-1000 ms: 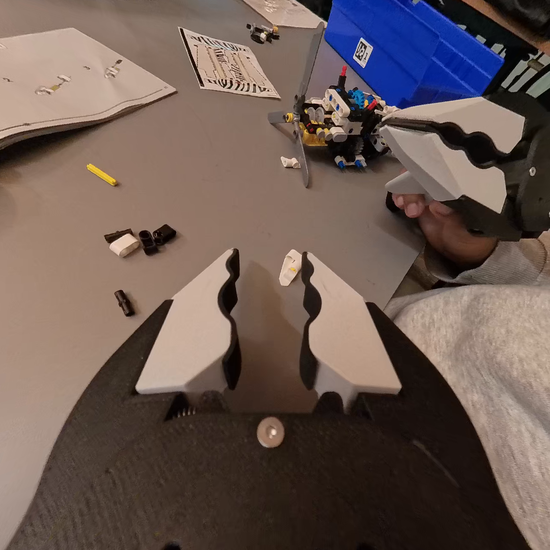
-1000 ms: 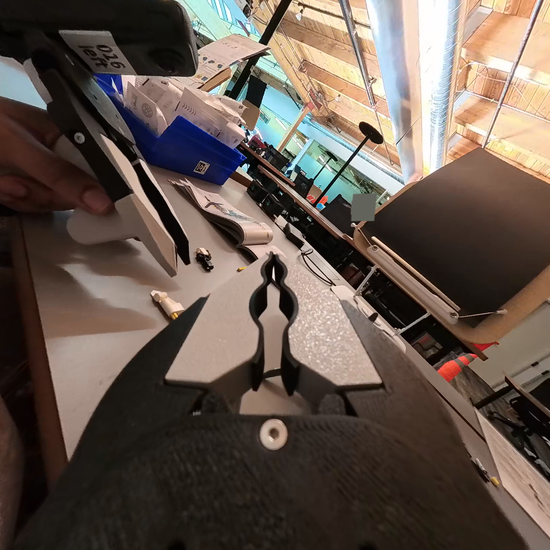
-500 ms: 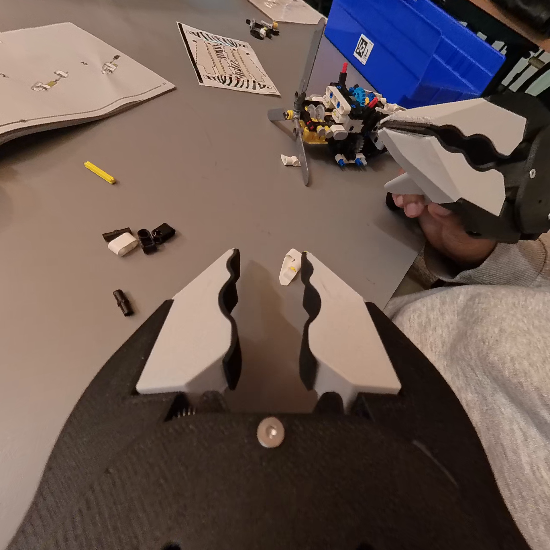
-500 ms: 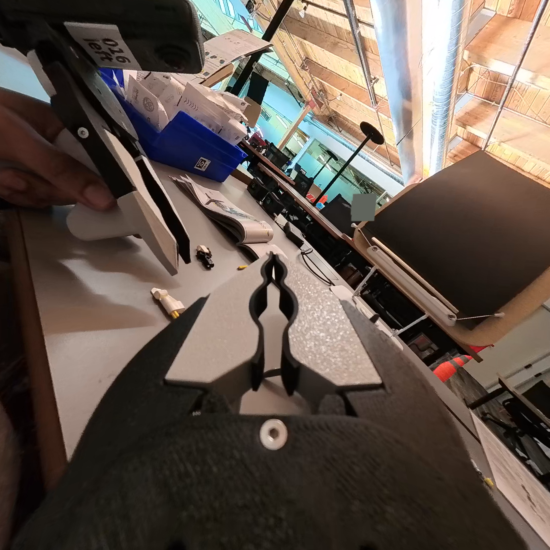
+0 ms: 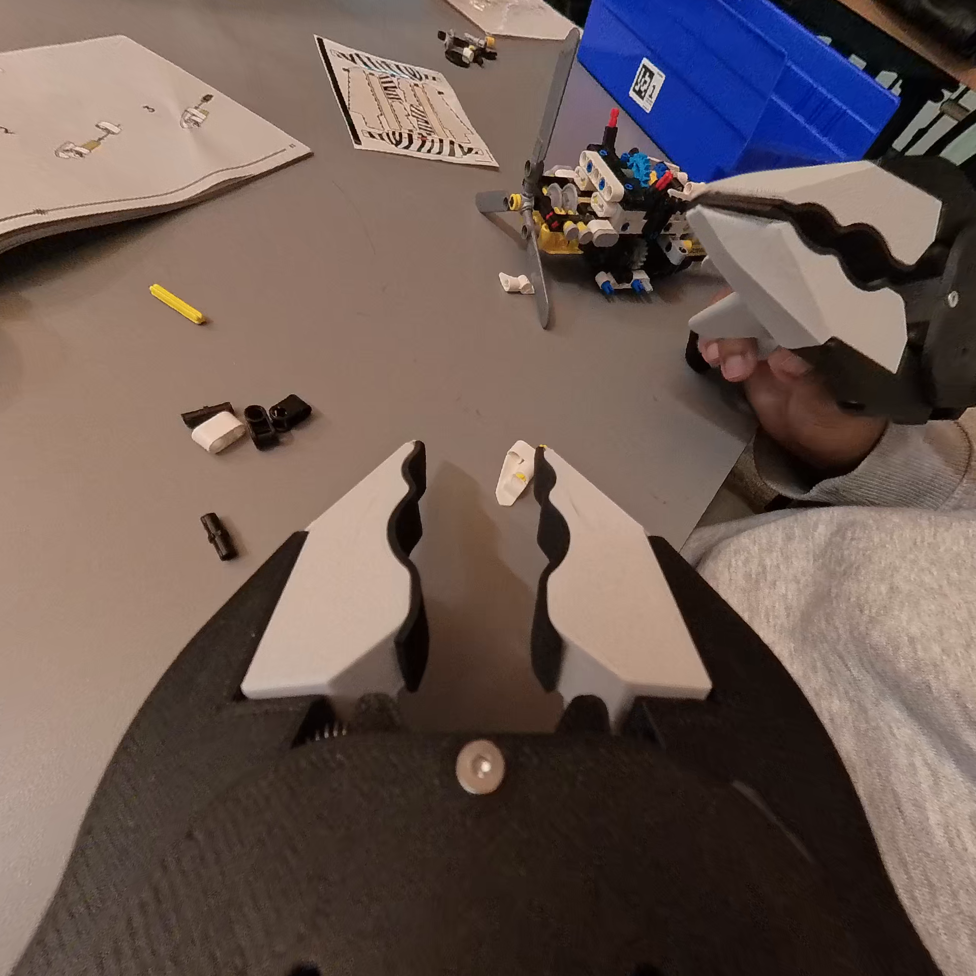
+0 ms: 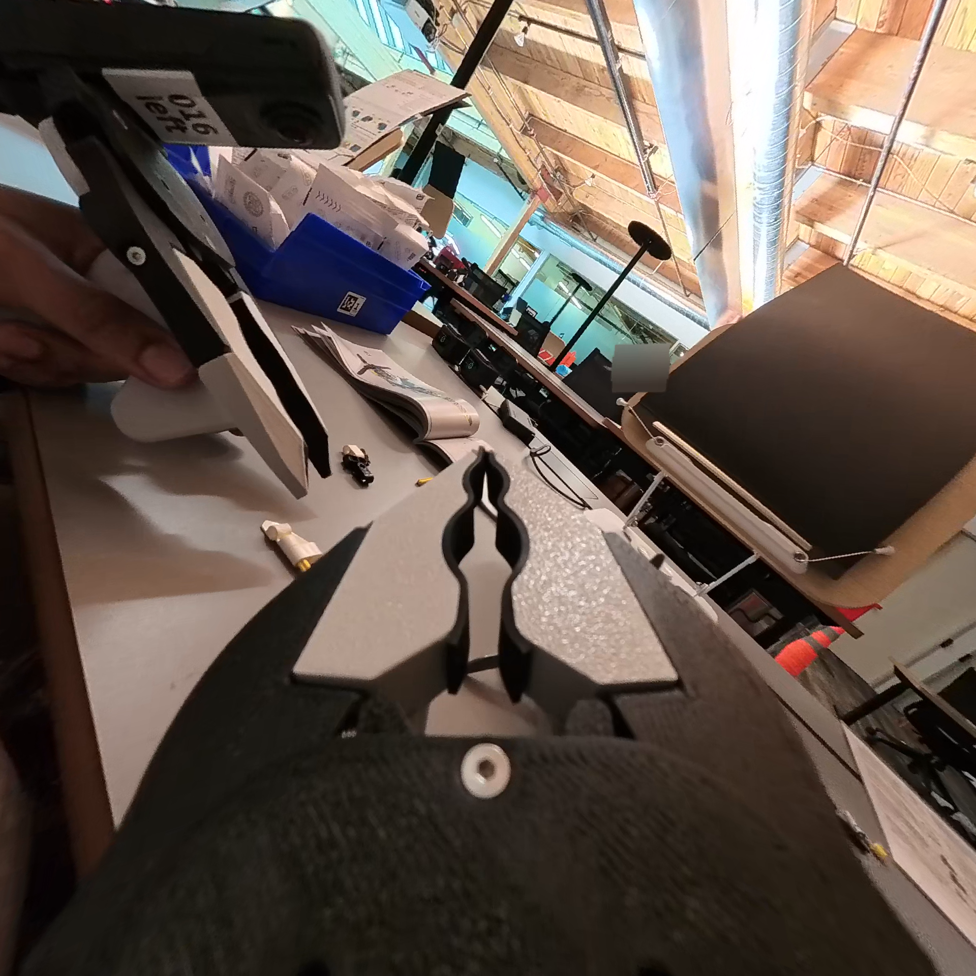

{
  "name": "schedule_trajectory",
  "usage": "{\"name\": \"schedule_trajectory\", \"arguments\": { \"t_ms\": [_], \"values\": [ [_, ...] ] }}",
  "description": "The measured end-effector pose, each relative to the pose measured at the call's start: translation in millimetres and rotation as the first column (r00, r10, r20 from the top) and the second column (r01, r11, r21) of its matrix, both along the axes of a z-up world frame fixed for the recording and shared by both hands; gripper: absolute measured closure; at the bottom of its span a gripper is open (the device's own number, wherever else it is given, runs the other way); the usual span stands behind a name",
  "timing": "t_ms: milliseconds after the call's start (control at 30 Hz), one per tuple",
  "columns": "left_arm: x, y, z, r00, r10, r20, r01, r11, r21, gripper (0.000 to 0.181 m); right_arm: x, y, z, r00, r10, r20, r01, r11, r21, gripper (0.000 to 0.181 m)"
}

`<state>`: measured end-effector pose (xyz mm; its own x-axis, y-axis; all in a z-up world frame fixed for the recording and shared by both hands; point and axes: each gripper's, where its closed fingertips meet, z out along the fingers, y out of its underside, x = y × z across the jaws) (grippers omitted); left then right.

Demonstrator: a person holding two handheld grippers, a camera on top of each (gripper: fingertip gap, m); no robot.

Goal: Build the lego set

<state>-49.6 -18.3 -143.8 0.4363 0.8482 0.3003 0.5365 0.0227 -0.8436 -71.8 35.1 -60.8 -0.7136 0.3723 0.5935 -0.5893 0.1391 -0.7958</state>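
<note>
The partly built black, white and yellow lego model with its grey propeller [image 5: 597, 216] stands on the grey tabletop [image 5: 369, 317] just before the blue plastic bin [image 5: 729, 90], touching the tips of your right gripper [image 5: 697, 199], whose jaws are pressed together. Your left gripper [image 5: 478, 449] hovers with jaws spread, a small white lego piece with a yellow pin [image 5: 512, 472] lying just beside its right fingertip; loose black and white connector pieces [image 5: 248, 420] and a yellow lego axle [image 5: 177, 303] lie farther left.
</note>
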Motion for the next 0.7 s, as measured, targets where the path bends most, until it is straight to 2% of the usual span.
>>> {"name": "schedule_trajectory", "arguments": {
  "t_ms": [567, 700],
  "values": [
    [0, 0, 2, 1.0, 0.003, -0.013, -0.003, 1.0, 0.003, 0.143, -19, 27, 27, 0.992, -0.013, 0.126, 0.041, 0.975, -0.219, 0.181],
    [-4, -13, 11, 0.995, 0.093, -0.044, -0.092, 0.995, 0.037, 0.145, -20, 28, 28, 0.991, -0.01, 0.131, 0.04, 0.972, -0.23, 0.181]
  ]
}}
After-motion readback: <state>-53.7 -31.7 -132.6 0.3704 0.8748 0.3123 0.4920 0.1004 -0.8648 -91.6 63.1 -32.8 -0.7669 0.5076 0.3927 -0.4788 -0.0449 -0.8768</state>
